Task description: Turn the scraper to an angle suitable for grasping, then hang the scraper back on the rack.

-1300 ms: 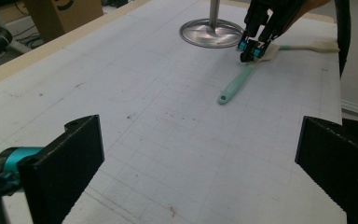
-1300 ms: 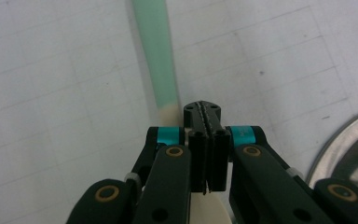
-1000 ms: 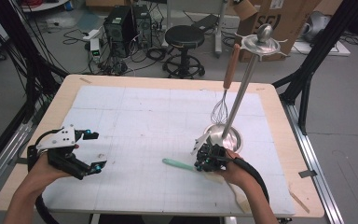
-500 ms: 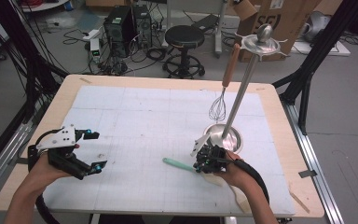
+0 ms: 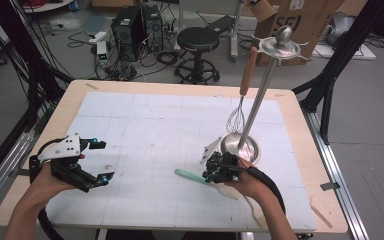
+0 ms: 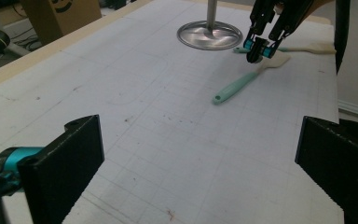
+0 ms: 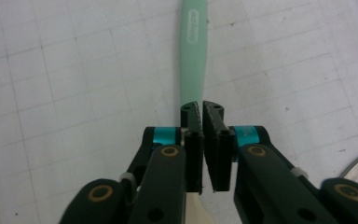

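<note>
While the right gripper (image 7: 200, 112) stands over the mint-green spatula with a pale wooden blade (image 6: 242, 84), its jaws, which have just been opening by a sliver, are nearly shut with only a thin gap between them; in the right gripper view the handle runs away from the tips and passes beneath them, and whether the pads press it cannot be told; the spatula lies flat on the white gridded mat (image 5: 145, 125), just beside the round steel base of the utensil stand (image 5: 240, 146), from which a wire whisk with a wooden handle (image 5: 241, 100) hangs. A sound grip would centre the handle between the pads before lifting, so that the blade does not swing. The left gripper (image 5: 97, 162) rests well apart, jaws wide open and empty.
</note>
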`<state>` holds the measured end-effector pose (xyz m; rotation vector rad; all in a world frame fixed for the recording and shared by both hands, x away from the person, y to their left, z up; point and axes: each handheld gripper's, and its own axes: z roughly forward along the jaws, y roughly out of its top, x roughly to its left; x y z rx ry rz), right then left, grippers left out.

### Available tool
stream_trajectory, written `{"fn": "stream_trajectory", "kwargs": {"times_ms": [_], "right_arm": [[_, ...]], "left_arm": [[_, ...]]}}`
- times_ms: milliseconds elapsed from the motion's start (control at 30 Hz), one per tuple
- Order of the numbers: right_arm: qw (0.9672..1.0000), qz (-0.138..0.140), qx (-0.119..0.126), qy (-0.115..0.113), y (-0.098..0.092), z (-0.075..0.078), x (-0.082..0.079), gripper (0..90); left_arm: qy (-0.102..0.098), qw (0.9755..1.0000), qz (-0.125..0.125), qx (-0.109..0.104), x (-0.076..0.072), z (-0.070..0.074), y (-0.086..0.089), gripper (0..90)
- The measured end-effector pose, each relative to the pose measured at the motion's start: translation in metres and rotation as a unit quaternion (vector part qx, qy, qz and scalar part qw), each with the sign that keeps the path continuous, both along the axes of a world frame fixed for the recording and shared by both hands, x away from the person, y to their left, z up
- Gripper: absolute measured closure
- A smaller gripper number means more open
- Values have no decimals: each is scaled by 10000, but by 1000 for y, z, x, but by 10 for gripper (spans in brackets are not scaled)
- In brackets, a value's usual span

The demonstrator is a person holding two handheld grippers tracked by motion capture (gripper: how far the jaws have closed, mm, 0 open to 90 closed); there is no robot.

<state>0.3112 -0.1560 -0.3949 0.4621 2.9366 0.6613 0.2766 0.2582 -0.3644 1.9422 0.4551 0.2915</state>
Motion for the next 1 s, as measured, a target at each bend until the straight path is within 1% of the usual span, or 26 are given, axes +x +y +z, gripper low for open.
{"fn": "stream_trajectory", "kwargs": {"times_ms": [67,133,233,267,367,400,433,467,500,533,567,667,833,867,967,1000], "right_arm": [[9999,6,109,64,-1,2,0,774],[9998,-25,182,23,-2,4,1,720],[9995,-77,288,59,-5,8,1,634],[9994,-108,319,59,-5,9,1,582],[9995,-166,276,2,-8,12,0,324],[9993,-150,329,45,-8,13,0,202],[9993,-69,353,74,-9,13,-1,90],[9992,74,394,76,-9,14,-2,17],[9988,169,455,85,-9,15,-3,1],[9986,125,507,59,-8,16,-4,1],[9988,100,490,-15,-8,18,-4,1],[9988,74,478,15,-8,21,-4,1],[9988,244,418,47,-6,25,-4,1],[9989,239,392,13,-6,25,-4,1],[9991,223,349,34,-4,24,-3,1],[9991,234,343,26,-4,24,-3,1]], "left_arm": [[-1,10000,-9,19,1,0,0,17],[3,10000,-9,27,1,0,0,17],[-1,10000,-9,18,1,0,0,17],[8,10000,-2,20,1,0,0,17],[8,10000,-10,26,1,0,0,17],[4,10000,-6,26,1,0,0,17],[2,10000,-10,28,2,-1,0,17],[1,10000,-11,31,2,-1,0,17],[1,10000,-13,30,2,-1,0,17],[7,10000,-10,20,2,-1,0,17],[11,10000,-4,8,1,-1,0,17],[-6,10000,-23,18,1,0,1,17],[-6,10000,-1,8,1,0,1,17],[-1,10000,-2,6,0,0,1,17],[-21,10000,-23,14,0,1,2,17],[-20,10000,1,-19,0,1,2,17]]}}
